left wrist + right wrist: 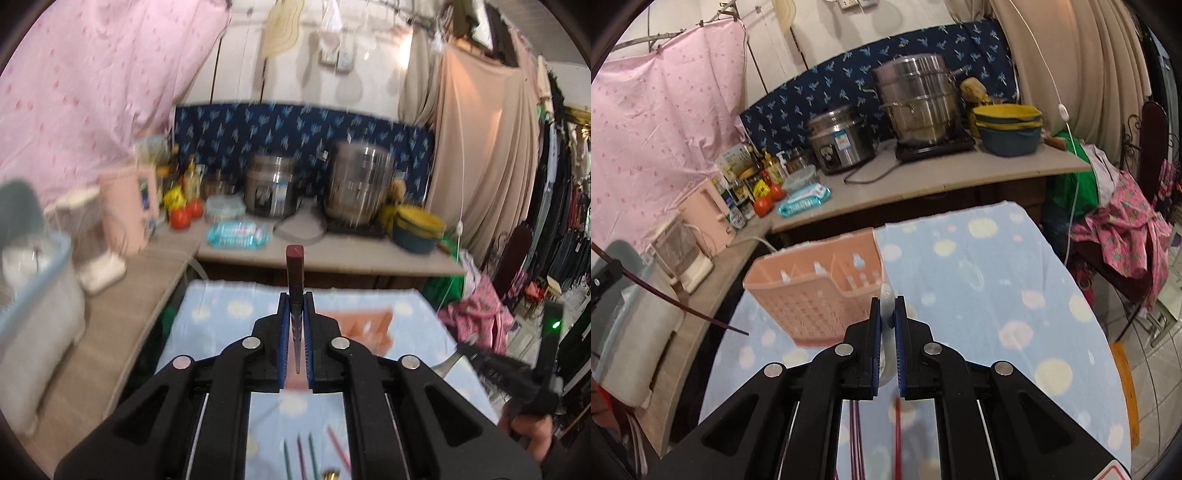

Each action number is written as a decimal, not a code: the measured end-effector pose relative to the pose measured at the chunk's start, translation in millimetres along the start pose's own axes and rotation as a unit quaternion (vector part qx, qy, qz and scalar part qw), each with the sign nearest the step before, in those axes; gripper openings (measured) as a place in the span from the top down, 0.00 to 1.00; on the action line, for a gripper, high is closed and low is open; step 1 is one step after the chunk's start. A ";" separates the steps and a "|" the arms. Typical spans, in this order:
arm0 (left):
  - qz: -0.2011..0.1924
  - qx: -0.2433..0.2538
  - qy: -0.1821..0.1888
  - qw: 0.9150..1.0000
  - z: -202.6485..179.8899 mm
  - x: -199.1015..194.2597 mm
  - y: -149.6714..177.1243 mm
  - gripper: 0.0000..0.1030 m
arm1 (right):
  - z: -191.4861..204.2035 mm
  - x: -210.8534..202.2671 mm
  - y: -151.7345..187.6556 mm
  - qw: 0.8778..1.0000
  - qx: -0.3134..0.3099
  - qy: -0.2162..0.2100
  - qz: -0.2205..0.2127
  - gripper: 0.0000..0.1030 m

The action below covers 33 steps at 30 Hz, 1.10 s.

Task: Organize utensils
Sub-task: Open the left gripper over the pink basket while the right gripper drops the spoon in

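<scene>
My left gripper (296,301) is shut on a dark red chopstick (294,273) that points up and forward above the blue dotted tablecloth (221,317). That chopstick also shows at the left of the right wrist view (683,304). My right gripper (887,301) is shut on a white spoon (887,295), held just right of the pink slotted utensil basket (820,284). The basket shows partly behind my left fingers (365,325). Several loose chopsticks (306,454) lie on the cloth below my left gripper, and more below my right gripper (857,435).
A counter (923,184) behind the table holds a rice cooker (838,142), a steel steamer pot (919,107), stacked bowls (1008,129), tomatoes (764,205), bottles and a wipes pack (803,201). Clothes on a chair (1119,229) are at right. A pink curtain (657,110) hangs at left.
</scene>
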<state>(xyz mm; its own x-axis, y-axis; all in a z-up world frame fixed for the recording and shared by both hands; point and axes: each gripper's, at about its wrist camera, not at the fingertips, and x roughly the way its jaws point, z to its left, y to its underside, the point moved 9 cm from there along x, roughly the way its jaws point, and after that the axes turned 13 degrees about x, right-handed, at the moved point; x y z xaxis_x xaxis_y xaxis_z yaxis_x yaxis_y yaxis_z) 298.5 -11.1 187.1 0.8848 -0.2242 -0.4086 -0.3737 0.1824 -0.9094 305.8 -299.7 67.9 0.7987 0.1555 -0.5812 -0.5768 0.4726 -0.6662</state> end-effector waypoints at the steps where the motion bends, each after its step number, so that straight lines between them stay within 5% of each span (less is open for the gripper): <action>1: -0.013 0.003 -0.002 1.000 0.0 3.9 -15.4 0.93 | 4.2 5.1 -7.2 1.000 0.001 -0.004 -0.001 0.93; 8: -0.017 -0.001 -0.004 1.000 3.2 52.0 -40.7 0.93 | 24.7 52.2 -46.2 1.000 0.009 -0.007 -0.012 0.93; 21: 0.049 -0.027 0.008 0.998 9.8 112.4 10.7 0.93 | 21.5 128.8 -26.2 0.999 -0.007 0.027 0.038 0.93; 24: 0.057 -0.037 0.005 0.998 13.2 115.8 17.6 0.91 | 20.9 130.0 -23.4 0.999 -0.003 0.026 0.038 0.91; 28: 0.055 -0.042 -0.009 0.998 19.3 110.3 22.0 0.70 | 24.3 112.5 -25.5 0.999 -0.009 0.027 0.017 0.75; 33: 0.059 -0.050 -0.013 0.997 23.3 91.0 33.5 0.67 | 19.4 76.4 -22.8 1.000 -0.003 0.021 -0.003 0.69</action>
<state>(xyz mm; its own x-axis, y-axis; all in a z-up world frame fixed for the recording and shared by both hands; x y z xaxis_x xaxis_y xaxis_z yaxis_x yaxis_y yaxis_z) 372.9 -3.1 121.2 0.8398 -0.1815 -0.5117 -0.4998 0.1097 -0.8592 383.2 -281.8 47.7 0.7940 0.1170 -0.5965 -0.5740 0.4674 -0.6724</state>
